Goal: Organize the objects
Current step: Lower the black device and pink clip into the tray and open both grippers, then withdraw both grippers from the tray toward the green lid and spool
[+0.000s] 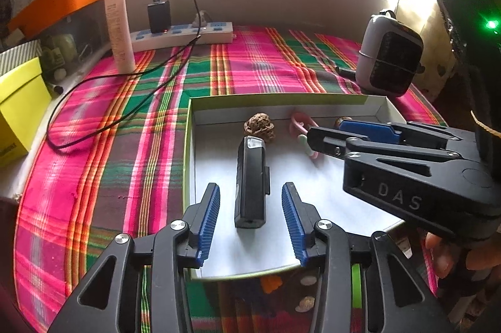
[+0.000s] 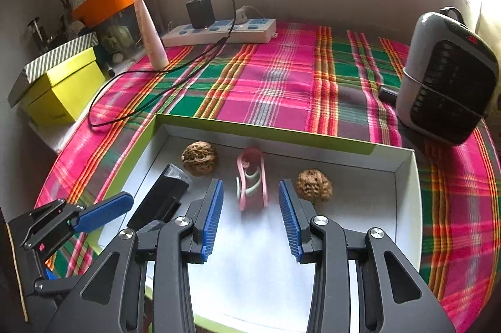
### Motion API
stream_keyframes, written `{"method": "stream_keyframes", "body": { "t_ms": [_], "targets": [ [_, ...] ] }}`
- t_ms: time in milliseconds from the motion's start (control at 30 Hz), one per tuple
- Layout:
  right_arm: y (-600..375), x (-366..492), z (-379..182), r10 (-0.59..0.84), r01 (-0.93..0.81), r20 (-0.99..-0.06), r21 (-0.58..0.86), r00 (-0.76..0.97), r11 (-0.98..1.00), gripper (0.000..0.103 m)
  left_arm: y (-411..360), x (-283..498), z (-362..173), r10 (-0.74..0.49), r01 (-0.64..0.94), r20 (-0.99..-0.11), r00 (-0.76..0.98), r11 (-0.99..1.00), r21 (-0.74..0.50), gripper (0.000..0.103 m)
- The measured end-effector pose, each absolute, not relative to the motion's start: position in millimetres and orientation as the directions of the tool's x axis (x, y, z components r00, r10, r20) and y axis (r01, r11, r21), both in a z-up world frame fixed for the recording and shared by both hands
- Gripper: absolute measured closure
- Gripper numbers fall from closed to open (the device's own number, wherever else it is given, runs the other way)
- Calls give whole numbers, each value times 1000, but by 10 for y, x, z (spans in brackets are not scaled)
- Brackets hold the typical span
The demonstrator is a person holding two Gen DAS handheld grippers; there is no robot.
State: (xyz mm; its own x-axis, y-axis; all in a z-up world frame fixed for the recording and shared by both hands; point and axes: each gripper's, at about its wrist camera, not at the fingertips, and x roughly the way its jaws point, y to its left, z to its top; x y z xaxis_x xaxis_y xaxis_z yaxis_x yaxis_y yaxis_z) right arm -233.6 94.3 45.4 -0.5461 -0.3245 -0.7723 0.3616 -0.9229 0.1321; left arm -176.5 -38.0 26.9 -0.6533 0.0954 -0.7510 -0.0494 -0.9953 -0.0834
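A shallow white box with green sides point(image 1: 281, 100) point(image 2: 266, 133) lies on the plaid cloth. Inside it lie a black lamp-like device point(image 1: 250, 176) point(image 2: 162, 195), two walnuts point(image 2: 199, 158) point(image 2: 314, 185) and a pink clip point(image 2: 252, 176) point(image 1: 301, 118). My left gripper point(image 1: 251, 189) is open, and the black device lies flat between its blue pads point(image 1: 209, 214) without touching them. My right gripper point(image 2: 250, 185) is open just short of the pink clip, pads clear of it. In the left wrist view the right gripper point(image 1: 325, 135) reaches in from the right and hides one walnut.
At the back stand a white power strip point(image 2: 219, 33) with a black charger point(image 2: 200, 12), its cable point(image 1: 103, 110) looping over the cloth, and a pale tube point(image 1: 119, 29). A grey heater point(image 2: 447, 79) sits at the right, a yellow box point(image 2: 62, 88) at the left.
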Motion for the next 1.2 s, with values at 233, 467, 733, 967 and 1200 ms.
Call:
{"method": "stream_keyframes", "body": {
  "t_ms": [233,467,733,967,1200],
  "targets": [
    [992,-2153,536,-328,354,-753,135,-570,-925,65,-385,-1632,324,79,-35,-741,-667,-997,-75,63],
    [1039,-1974,588,-326,344,-739,135,-590,-929,65,-379,-1495,376,72,-34,-733,-677,-997,-66,63],
    [1099,-1783,607,-316,331,-728,129,-609,-935,65,-371,-1331,433,66,-31,-719,-691,-998,-61,63],
    [1158,-1598,603,-312,323,-717,128,-623,-938,65,-349,-1162,454,49,-25,-711,-701,-999,-45,63],
    [1249,-1378,636,-301,313,-698,115,-649,-943,65,-327,-997,472,60,-31,-699,-713,-998,-54,63]
  ]
}}
